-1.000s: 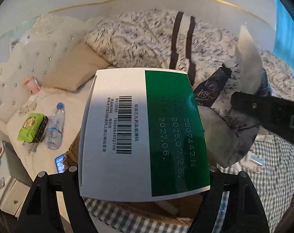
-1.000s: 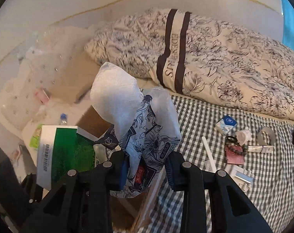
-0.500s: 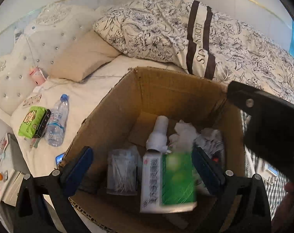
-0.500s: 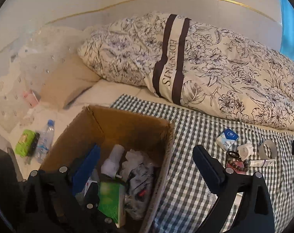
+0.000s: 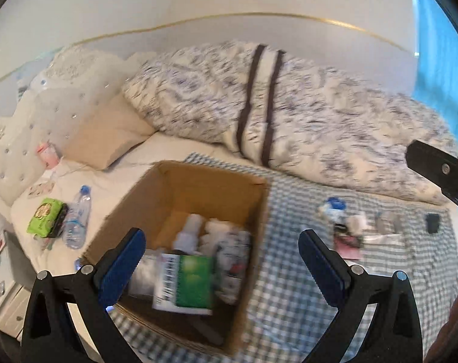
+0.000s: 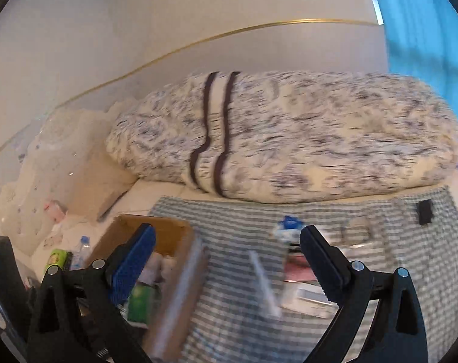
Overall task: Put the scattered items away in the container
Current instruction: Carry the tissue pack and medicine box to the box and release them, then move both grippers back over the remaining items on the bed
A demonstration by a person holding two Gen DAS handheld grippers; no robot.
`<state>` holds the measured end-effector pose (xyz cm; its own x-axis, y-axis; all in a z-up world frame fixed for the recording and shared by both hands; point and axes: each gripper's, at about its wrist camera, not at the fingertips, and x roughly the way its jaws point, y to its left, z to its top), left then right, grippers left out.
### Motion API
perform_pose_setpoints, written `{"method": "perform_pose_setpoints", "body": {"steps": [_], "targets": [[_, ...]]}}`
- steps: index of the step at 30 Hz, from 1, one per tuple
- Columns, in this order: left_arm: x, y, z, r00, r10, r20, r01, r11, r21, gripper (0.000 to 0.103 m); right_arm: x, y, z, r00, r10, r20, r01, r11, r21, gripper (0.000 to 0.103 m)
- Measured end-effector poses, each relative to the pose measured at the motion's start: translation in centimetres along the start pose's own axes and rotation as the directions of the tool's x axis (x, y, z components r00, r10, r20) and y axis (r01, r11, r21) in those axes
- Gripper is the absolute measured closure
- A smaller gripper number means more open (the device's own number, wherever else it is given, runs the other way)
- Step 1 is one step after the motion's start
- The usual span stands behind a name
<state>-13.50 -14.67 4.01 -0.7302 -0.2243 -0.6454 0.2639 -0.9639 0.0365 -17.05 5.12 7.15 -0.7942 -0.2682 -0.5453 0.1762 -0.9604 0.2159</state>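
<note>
A brown cardboard box [image 5: 253, 211] stands on a checked cloth on the bed. Inside lie a green and white carton [image 5: 186, 284], a white spray bottle [image 5: 188, 236] and crumpled tissue [image 5: 216, 233]. My left gripper [image 5: 221, 266] hangs open above the box with nothing between its fingers. My right gripper [image 6: 225, 260] is also open and empty, right of the box [image 6: 180, 275]. Scattered on the cloth are a blue-white packet [image 5: 334, 207], a pink card [image 5: 346, 243], a black block [image 5: 432, 223] and a white stick [image 6: 263, 281]. Both views are blurred.
A large floral duvet [image 5: 289, 121] lies along the back of the bed. A beige pillow [image 5: 99, 139], a water bottle [image 5: 77, 217] and a green packet [image 5: 44, 217] sit left of the box. Part of the right gripper's body [image 5: 440, 172] crosses the right edge.
One second ago the left gripper held the green carton and the right held tissue in a floral packet. Both let go into the box, and both grippers have since pulled back and up.
</note>
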Motion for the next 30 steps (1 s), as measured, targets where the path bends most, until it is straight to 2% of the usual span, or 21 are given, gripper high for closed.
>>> {"method": "perform_pose_setpoints", "body": {"steps": [5,8,11,13,16,20,22,25,30], "targets": [[-1.9,-4.9,-2.1,0.996,-0.086,-0.024,0.087,0.994,0.065,0.0,-3.8,-7.4,-2.5,0.995,-0.096,-0.005,0.096,0.995,0.038,0.006],[-2.3,-7.3,-3.3,0.992,-0.124,-0.032,0.127,0.988,0.092,0.0,-5.1,-11.0,-4.6,0.993,-0.114,-0.024,0.116,0.99,0.078,0.006],[-1.5,-9.5,-4.8,0.988,-0.144,-0.057,0.15,0.982,0.118,0.0,-5.9,-14.0,-7.3,0.988,-0.144,-0.05,0.148,0.983,0.112,0.006],[-0.1,-11.1,-6.2,0.988,-0.129,-0.08,0.139,0.982,0.131,0.0,-5.8,-15.6,-8.8,0.985,-0.156,-0.066,0.164,0.979,0.123,0.006],[2.2,-12.7,-8.1,0.983,-0.147,-0.11,0.161,0.978,0.136,0.0,-5.4,-17.6,-10.9,0.984,-0.156,-0.085,0.167,0.977,0.136,0.006],[5.8,-13.8,-10.3,0.973,-0.138,-0.187,0.164,0.978,0.131,0.0,-3.7,-18.9,-12.9,0.974,-0.212,-0.077,0.218,0.972,0.087,0.006],[7.0,-14.0,-11.2,0.97,-0.135,-0.203,0.163,0.978,0.128,0.0,-2.4,-19.4,-13.6,0.974,-0.212,-0.08,0.218,0.973,0.07,0.006],[8.5,-14.8,-12.2,0.965,-0.143,-0.222,0.175,0.976,0.131,0.0,0.4,-20.9,-14.1,0.972,-0.197,-0.131,0.21,0.973,0.096,0.006],[10.5,-17.8,-12.6,0.952,-0.199,-0.233,0.237,0.96,0.147,0.0,4.8,-23.6,-13.9,0.956,-0.213,-0.203,0.241,0.963,0.123,0.007]]}}
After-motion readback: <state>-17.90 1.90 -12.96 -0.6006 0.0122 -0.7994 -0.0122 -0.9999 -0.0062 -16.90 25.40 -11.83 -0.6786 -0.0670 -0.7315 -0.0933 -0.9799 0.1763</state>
